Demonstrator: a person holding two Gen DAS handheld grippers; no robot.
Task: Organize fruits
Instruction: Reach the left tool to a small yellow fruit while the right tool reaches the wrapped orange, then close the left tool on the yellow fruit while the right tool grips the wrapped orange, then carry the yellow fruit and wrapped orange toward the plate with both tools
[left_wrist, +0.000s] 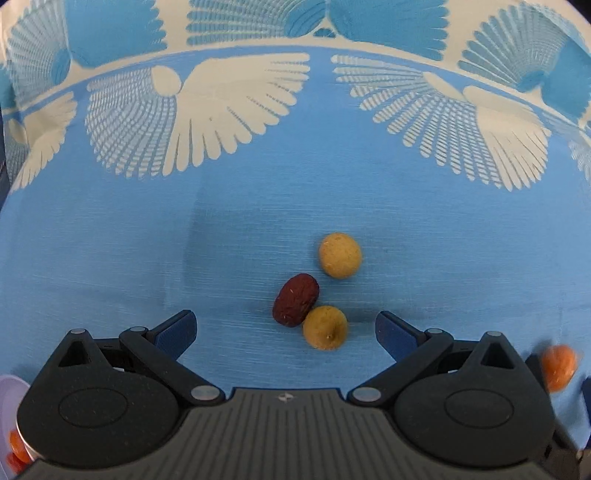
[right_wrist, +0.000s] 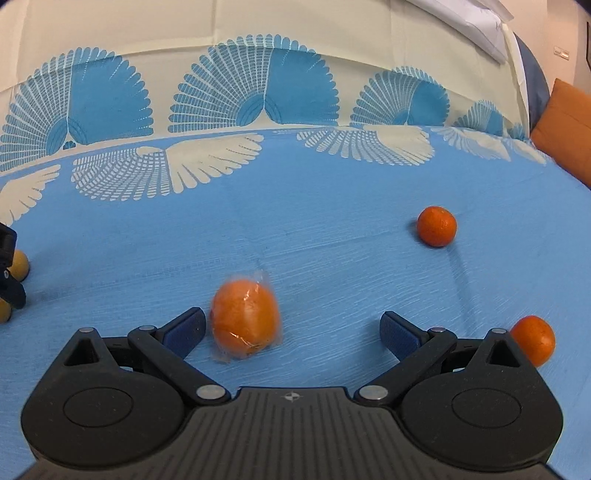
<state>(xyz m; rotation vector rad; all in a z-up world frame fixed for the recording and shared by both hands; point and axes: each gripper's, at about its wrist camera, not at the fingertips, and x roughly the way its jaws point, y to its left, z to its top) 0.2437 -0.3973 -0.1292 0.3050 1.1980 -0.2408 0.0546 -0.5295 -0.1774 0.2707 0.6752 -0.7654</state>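
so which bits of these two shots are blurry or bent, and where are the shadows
Right wrist view: the wrapped orange fruit is smeared by motion blur, while the bare orange stays crisp. Left wrist view: the date and two yellow fruits are sharp with soft shadows, and an orange fruit at the right edge is blurred. Both views: fisheye bends the cloth's pattern.

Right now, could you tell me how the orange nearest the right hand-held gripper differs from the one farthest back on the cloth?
The near orange is wrapped in clear plastic; the far orange is bare. The near one looks larger and oval, the far one smaller and rounder. The near one is blurred, the far one sharp. Both are orange and rest on the blue tablecloth.
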